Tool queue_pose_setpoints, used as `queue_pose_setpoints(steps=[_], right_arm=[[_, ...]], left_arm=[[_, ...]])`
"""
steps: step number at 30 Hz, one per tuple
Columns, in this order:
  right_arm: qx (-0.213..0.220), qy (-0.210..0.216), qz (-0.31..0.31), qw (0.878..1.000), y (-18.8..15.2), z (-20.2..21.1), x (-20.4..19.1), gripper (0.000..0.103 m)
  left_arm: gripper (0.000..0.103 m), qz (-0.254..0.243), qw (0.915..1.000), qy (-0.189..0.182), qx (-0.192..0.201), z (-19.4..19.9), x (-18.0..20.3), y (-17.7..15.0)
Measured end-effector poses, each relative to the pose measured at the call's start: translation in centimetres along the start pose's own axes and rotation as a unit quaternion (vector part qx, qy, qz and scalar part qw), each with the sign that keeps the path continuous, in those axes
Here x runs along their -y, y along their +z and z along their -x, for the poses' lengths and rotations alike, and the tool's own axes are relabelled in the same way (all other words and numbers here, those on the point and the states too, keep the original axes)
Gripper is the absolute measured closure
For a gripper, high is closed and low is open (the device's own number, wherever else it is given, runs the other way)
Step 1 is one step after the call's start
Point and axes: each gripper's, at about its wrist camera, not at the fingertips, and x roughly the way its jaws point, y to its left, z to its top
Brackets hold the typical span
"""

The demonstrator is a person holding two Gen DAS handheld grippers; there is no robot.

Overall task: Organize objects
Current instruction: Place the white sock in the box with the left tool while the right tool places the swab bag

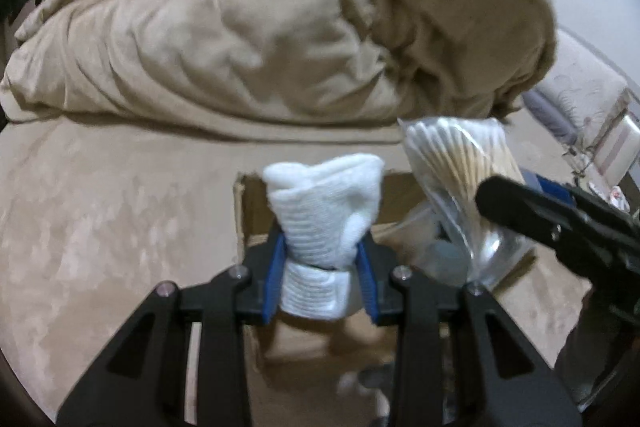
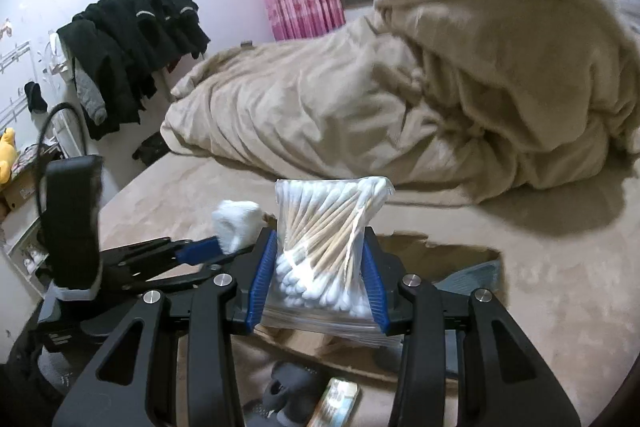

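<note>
Hovering over the cardboard box on the bed, the right gripper pinches a light, slippery, crushable bag of cotton swabs at mid-height, while beside it the left gripper squeezes a soft, forgiving rolled white sock around its waist.

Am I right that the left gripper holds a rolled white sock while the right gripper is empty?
Not quite: the right gripper is shut on a bag of cotton swabs, as the right wrist view shows. The left gripper does hold the rolled white sock.
</note>
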Motion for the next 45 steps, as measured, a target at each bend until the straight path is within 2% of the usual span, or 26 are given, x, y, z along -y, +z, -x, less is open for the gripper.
queue_pose_setpoints(steps=[4, 8, 10, 13, 17, 20, 25, 29, 35, 41, 43, 45], right_arm=[[-0.023, 0.006, -0.027, 0.999, -0.4, -2.3, 1.2, 0.059], [-0.028, 0.0, -0.034, 0.999, -0.6, -3.1, 1.7, 0.059], [-0.028, -0.001, -0.035, 0.999, -0.6, -3.3, 1.7, 0.059], [-0.03, 0.001, -0.04, 0.999, -0.6, -3.6, 1.9, 0.058], [-0.037, -0.001, -0.041, 0.999, -1.0, -4.1, 1.7, 0.058], [-0.043, 0.002, -0.037, 0.998, -1.4, -4.7, 1.2, 0.058], [-0.054, 0.012, -0.025, 0.998, -2.0, -5.5, 0.1, 0.058], [-0.064, 0.011, -0.021, 0.998, -2.5, -5.9, -0.2, 0.058], [-0.063, 0.004, -0.021, 0.998, -3.0, -4.9, 0.0, 0.057], [-0.04, -0.026, 0.004, 0.999, -3.0, -0.6, -1.2, 0.036], [-0.028, -0.032, 0.013, 0.999, -3.1, 1.0, -1.6, 0.028], [-0.016, -0.037, 0.019, 0.999, -3.5, 3.1, -2.1, 0.027]], left_arm=[[0.066, 0.002, 0.9999, 0.002, -0.011, -0.9, -0.2, 0.4], [0.051, -0.001, 0.9998, 0.016, -0.007, -0.4, -0.6, 0.2], [0.049, 0.001, 0.9999, 0.01, -0.005, 0.0, -0.9, 0.0], [0.048, 0.009, 0.9999, -0.002, 0.006, 1.0, -1.4, 0.0], [0.033, 0.007, 0.9991, 0.02, 0.038, 2.8, -1.9, 0.0], [0.032, 0.014, 0.9986, 0.024, 0.045, 3.4, -2.7, -0.2], [0.032, 0.019, 0.999, 0.03, 0.029, 3.2, -3.7, -1.4], [0.032, 0.003, 0.999, 0.038, 0.024, 3.4, -3.6, -2.6], [0.032, 0.01, 0.9989, 0.032, 0.033, 4.6, -3.6, -3.7], [0.03, 0.021, 0.9974, 0.018, 0.067, 8.6, -2.9, -4.3], [0.026, 0.022, 0.9966, 0.013, 0.079, 10.2, -2.3, -4.8], [0.021, 0.024, 0.9957, 0.011, 0.089, 11.5, -1.7, -5.2]])
